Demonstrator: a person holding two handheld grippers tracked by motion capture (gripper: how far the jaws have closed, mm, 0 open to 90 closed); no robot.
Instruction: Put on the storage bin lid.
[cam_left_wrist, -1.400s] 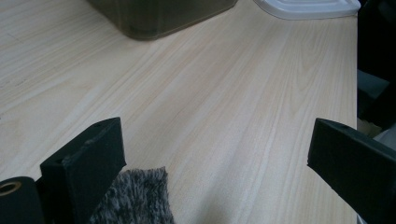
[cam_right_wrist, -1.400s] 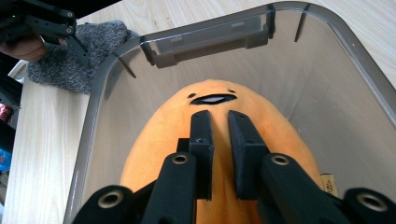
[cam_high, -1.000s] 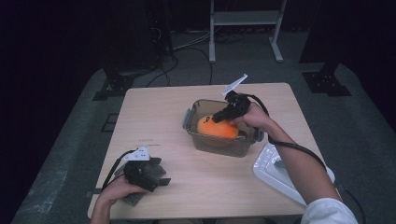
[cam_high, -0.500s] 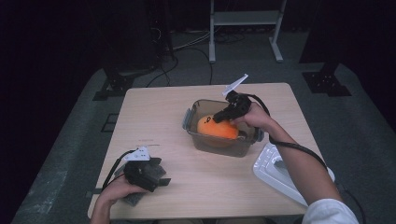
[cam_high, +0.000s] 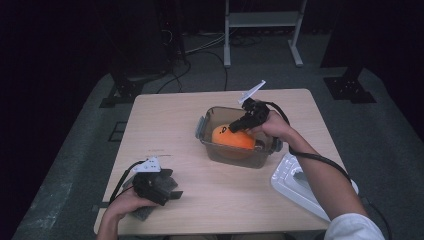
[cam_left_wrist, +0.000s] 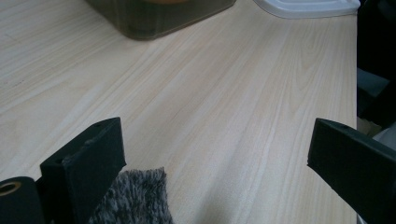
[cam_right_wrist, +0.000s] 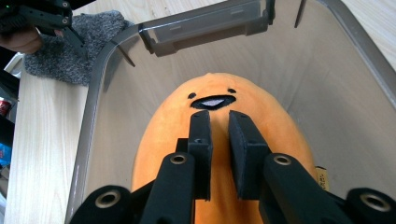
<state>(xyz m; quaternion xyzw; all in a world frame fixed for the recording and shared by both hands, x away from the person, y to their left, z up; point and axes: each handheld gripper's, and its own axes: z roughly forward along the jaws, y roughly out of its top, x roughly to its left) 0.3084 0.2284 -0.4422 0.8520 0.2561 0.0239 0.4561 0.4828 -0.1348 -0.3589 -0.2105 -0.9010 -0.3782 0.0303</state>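
Observation:
An orange plush toy (cam_high: 235, 140) with a small face lies inside a clear plastic container (cam_high: 235, 158) at the middle of the table. My right gripper (cam_high: 231, 128) reaches into the container from the right. In the right gripper view its jaws stand close together on top of the plush toy (cam_right_wrist: 215, 100), just behind the face, and the right gripper (cam_right_wrist: 218, 119) pinches its fabric. My left gripper (cam_high: 175, 187) rests low at the table's front left. In the left gripper view the left gripper (cam_left_wrist: 217, 140) is wide open with bare wood between its jaws.
A grey fuzzy cloth (cam_high: 142, 212) lies under the left hand at the front edge; its corner (cam_left_wrist: 135, 196) sits by the left jaw. A white lid (cam_high: 295, 185) lies at the table's right front edge. The container's latch flap (cam_right_wrist: 205, 23) stands at its far wall.

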